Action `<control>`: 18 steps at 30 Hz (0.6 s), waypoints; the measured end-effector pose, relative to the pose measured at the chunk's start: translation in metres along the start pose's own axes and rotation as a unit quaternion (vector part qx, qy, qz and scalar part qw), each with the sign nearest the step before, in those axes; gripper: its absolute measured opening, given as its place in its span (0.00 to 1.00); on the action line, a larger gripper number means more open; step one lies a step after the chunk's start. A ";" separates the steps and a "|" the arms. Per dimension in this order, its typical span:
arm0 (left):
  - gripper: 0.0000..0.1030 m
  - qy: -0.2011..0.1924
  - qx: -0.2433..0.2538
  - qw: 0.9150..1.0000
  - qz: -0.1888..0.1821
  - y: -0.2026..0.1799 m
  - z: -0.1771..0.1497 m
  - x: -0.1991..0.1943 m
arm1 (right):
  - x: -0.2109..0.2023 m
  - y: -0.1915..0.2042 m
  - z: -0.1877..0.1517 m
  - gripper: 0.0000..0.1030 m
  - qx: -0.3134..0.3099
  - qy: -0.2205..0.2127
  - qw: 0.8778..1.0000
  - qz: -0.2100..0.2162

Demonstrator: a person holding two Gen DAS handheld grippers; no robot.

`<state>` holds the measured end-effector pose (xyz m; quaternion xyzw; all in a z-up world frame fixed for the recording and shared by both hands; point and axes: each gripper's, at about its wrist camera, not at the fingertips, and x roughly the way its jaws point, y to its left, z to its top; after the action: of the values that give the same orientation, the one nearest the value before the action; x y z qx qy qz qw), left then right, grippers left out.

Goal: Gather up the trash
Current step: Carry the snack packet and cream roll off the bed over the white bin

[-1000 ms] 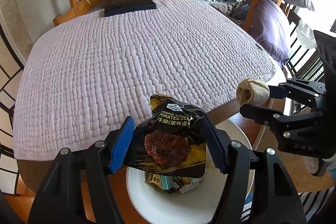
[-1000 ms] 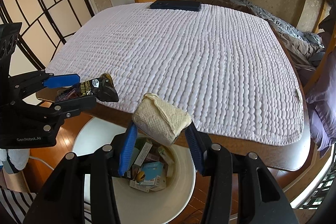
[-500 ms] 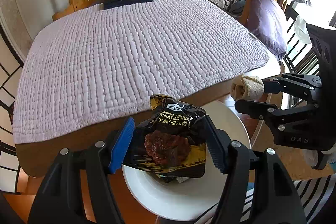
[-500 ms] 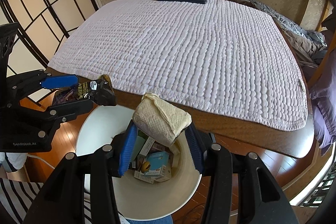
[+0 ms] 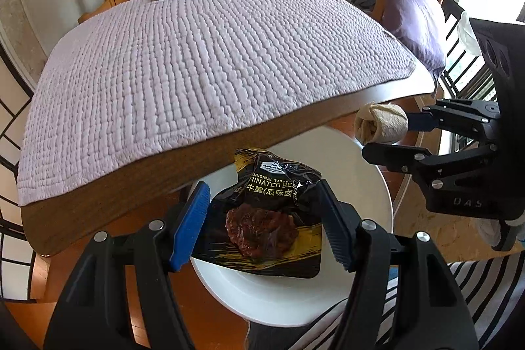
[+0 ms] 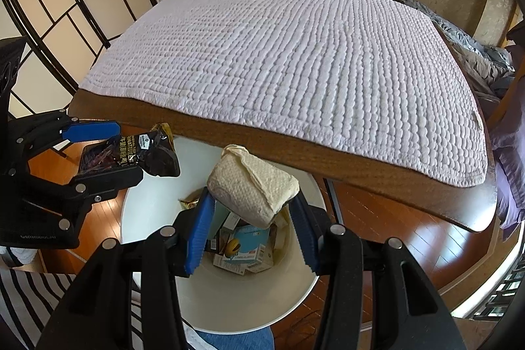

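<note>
Both hands have drawn back off the table edge (image 5: 229, 136); the left gripper (image 5: 262, 222) clamps the beef packet (image 5: 272, 218) and the right gripper (image 6: 249, 218) pinches the wadded paper towel (image 6: 252, 186) over the white bin (image 6: 229, 300), so dropping looks next.

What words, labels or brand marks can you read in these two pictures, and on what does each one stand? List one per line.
"ORIGINAL TAST…", "…RINATED BEE…" and "牛腱(原味卤": black snack packet, cut off by creases.
"DAS": body of the right gripper.
Mirrored pale lettering on the left gripper body: too blurred to read.
Print on the boxes in the white bin: too small to read.
</note>
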<state>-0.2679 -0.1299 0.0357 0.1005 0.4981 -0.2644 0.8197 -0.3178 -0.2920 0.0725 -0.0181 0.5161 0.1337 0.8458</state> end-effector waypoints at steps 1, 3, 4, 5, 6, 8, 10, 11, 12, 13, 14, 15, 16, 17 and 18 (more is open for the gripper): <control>0.65 0.002 0.001 1.000 0.000 -0.001 -0.001 0.001 | 0.001 0.000 -0.001 0.45 0.000 0.002 1.000 0.001; 0.65 0.006 0.004 1.000 0.001 -0.003 -0.004 0.003 | 0.003 0.001 -0.004 0.45 0.001 0.005 1.000 0.002; 0.65 0.009 0.005 1.000 0.001 -0.004 -0.006 0.005 | 0.004 0.001 -0.006 0.45 0.002 0.007 1.000 0.003; 0.65 0.011 0.005 1.000 0.001 -0.005 -0.007 0.006 | 0.005 0.002 -0.007 0.45 0.002 0.009 1.000 0.004; 0.65 0.013 0.005 1.000 0.001 -0.005 -0.007 0.007 | 0.007 0.003 -0.009 0.45 0.002 0.010 1.000 0.004; 0.65 0.016 0.005 1.000 0.000 -0.005 -0.009 0.009 | 0.010 0.003 -0.011 0.45 0.002 0.015 1.000 0.005; 0.65 0.020 0.004 1.000 0.000 -0.005 -0.011 0.012 | 0.013 0.004 -0.014 0.45 0.002 0.019 1.000 0.005; 0.65 0.021 0.004 1.000 0.000 -0.005 -0.012 0.013 | 0.014 0.004 -0.015 0.45 0.002 0.020 1.000 0.006; 0.65 0.023 0.003 1.000 0.000 -0.004 -0.012 0.015 | 0.016 0.004 -0.016 0.45 0.002 0.022 1.000 0.006; 0.65 0.025 0.003 1.000 0.000 -0.004 -0.013 0.016 | 0.017 0.005 -0.017 0.45 0.002 0.023 1.000 0.005; 0.65 0.027 0.003 1.000 0.001 -0.004 -0.014 0.017 | 0.019 0.005 -0.019 0.45 0.003 0.025 1.000 0.005; 0.65 0.028 0.002 1.000 0.001 -0.004 -0.014 0.019 | 0.020 0.005 -0.020 0.45 0.003 0.025 1.000 0.005; 0.65 0.030 0.003 1.000 0.001 -0.004 -0.014 0.020 | 0.021 0.005 -0.021 0.45 0.003 0.026 1.000 0.005; 0.65 0.031 0.003 1.000 0.002 -0.004 -0.015 0.021 | 0.022 0.005 -0.021 0.45 0.004 0.027 1.000 0.005; 0.65 0.033 0.002 0.999 0.003 -0.003 -0.016 0.022 | 0.023 0.005 -0.022 0.45 0.004 0.028 1.000 0.005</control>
<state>-0.2735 -0.1333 0.0089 0.1125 0.5240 -0.2599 0.8032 -0.3282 -0.2863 0.0421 -0.0158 0.5405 0.1351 0.8303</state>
